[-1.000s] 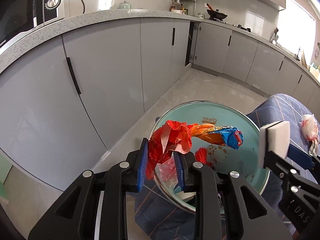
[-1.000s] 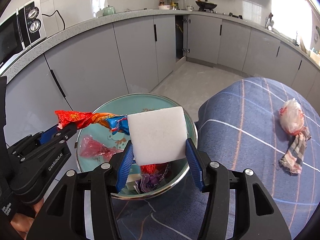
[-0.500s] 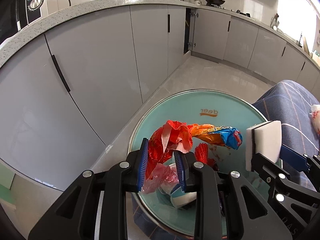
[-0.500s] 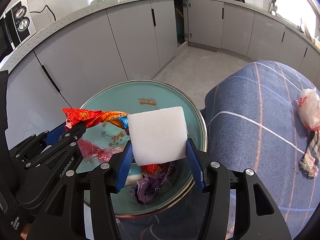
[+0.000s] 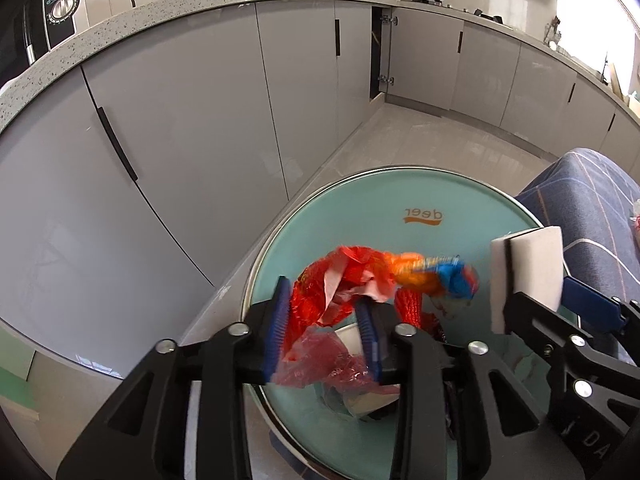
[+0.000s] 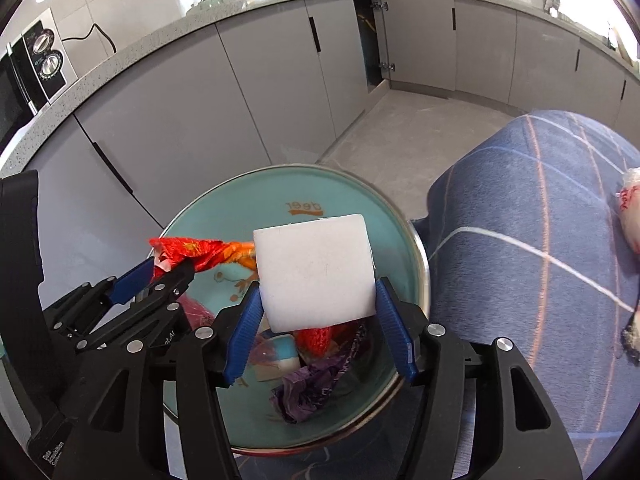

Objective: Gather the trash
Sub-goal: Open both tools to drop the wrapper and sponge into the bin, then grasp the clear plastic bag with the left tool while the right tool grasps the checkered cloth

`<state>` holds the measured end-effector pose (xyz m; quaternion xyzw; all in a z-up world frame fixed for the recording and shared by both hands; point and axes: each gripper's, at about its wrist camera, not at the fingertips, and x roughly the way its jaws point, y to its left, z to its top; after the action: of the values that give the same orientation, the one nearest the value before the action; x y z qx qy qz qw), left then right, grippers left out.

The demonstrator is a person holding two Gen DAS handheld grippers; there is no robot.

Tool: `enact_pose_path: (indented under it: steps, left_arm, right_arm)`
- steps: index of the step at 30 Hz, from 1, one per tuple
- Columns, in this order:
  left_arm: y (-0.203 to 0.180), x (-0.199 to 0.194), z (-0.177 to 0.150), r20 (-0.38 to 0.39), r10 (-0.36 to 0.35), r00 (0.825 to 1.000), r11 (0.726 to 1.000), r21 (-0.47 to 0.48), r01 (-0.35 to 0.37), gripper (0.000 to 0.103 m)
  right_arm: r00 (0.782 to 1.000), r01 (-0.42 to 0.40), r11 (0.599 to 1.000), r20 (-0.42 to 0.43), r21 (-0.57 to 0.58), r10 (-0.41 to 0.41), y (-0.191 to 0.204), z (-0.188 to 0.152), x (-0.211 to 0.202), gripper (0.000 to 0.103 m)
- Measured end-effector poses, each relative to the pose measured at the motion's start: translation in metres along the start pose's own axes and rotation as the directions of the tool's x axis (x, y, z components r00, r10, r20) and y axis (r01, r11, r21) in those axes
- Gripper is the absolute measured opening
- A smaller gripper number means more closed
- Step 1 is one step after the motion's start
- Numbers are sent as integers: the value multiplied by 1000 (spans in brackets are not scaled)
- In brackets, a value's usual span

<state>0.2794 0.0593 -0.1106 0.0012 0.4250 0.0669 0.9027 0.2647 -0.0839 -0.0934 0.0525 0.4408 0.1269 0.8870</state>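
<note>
A teal trash bin (image 5: 420, 184) with a metal rim stands below both grippers; it also shows in the right wrist view (image 6: 224, 216). My left gripper (image 5: 324, 320) is shut on a red, orange and blue wrapper (image 5: 360, 276) and holds it over the bin. The wrapper shows in the right wrist view (image 6: 200, 250) too. My right gripper (image 6: 318, 316) is shut on a white sponge block (image 6: 316, 272) above the bin; the block shows at the right in the left wrist view (image 5: 532, 272). Trash lies in the bin: a purple wrapper (image 6: 308, 392) and red plastic (image 5: 332, 368).
Grey kitchen cabinets (image 5: 180, 120) under a speckled counter curve behind the bin. A microwave (image 6: 36, 76) stands on the counter at the left. A blue checked cloth (image 6: 540, 240) covers the surface to the right, with a crumpled white and red bag (image 6: 630, 208) on it.
Both grippers have come closer over the bin, which now looks larger below them. Each still holds its item. The wrapper's tail is blurred.
</note>
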Motion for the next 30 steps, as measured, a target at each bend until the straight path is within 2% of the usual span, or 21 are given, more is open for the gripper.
enact_pose_path:
  steps: [5, 7, 10, 14, 19, 21, 25, 30]
  left_arm:
    - [-1, -3, 1, 6, 12, 1000, 1000, -1, -12, 53]
    - [2, -8, 2, 19, 19, 1000, 1000, -9, -19, 63]
    - [10, -16, 3, 37, 32, 999, 999, -31, -31, 74]
    - [19, -27, 4, 61, 38, 997, 998, -48, -36, 76]
    - [28, -44, 4, 100, 61, 993, 996, -75, -54, 86]
    - [29, -50, 3, 106, 62, 992, 995, -80, -54, 89]
    - [24, -58, 1, 119, 48, 992, 997, -73, -39, 91]
    - [12, -68, -6, 125, 33, 992, 998, -62, -25, 96]
  right_arm:
    - [1000, -4, 1000, -16, 12, 4, -3, -2, 3, 57]
    - [1000, -7, 1000, -20, 8, 7, -2, -1, 5, 58]
    - [999, -41, 999, -13, 24, 42, -3, 2, 3, 63]
    - [998, -61, 998, 1, 2, 61, 0, 5, -4, 66]
    - [995, -98, 995, 35, 31, 97, -3, 6, -19, 66]
    - [995, -80, 996, 55, 31, 78, -4, 5, -28, 66]
    - [994, 27, 1000, 102, 15, -29, -6, -1, -48, 66]
    - [989, 82, 996, 119, 23, -84, -19, -18, -66, 66]
